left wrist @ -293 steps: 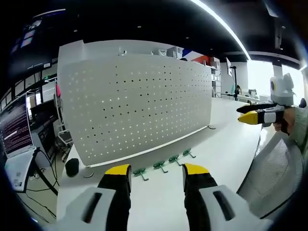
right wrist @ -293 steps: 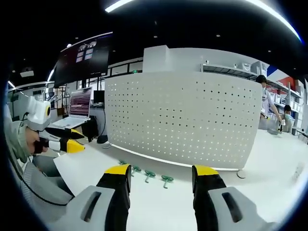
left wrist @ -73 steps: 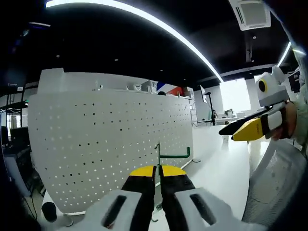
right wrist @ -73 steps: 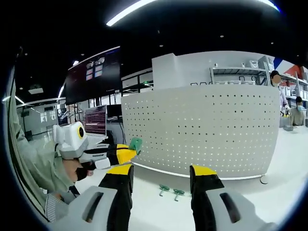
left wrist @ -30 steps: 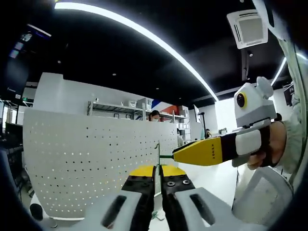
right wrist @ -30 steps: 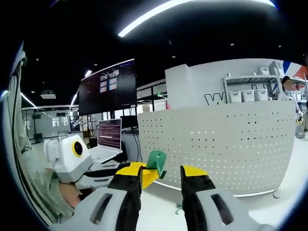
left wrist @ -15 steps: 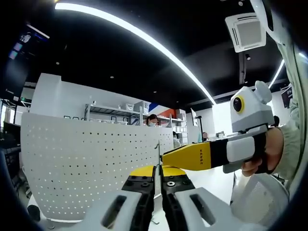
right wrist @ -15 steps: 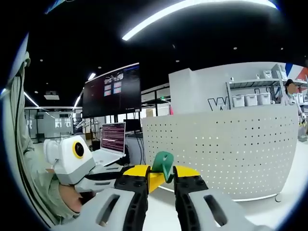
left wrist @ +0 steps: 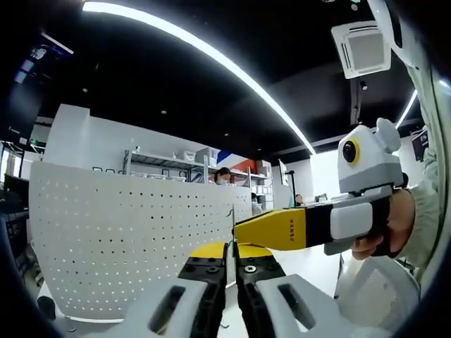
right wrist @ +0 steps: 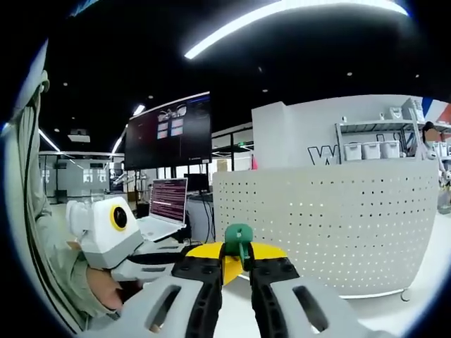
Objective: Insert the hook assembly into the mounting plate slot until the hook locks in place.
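in front of the white pegboard (left wrist: 134, 239) we hold the green hook (right wrist: 238, 241) up in the air. our left gripper (left wrist: 230, 259) is clamped on its thin plate edge, and our right gripper (right wrist: 235, 270) pinches its green end from the other side.
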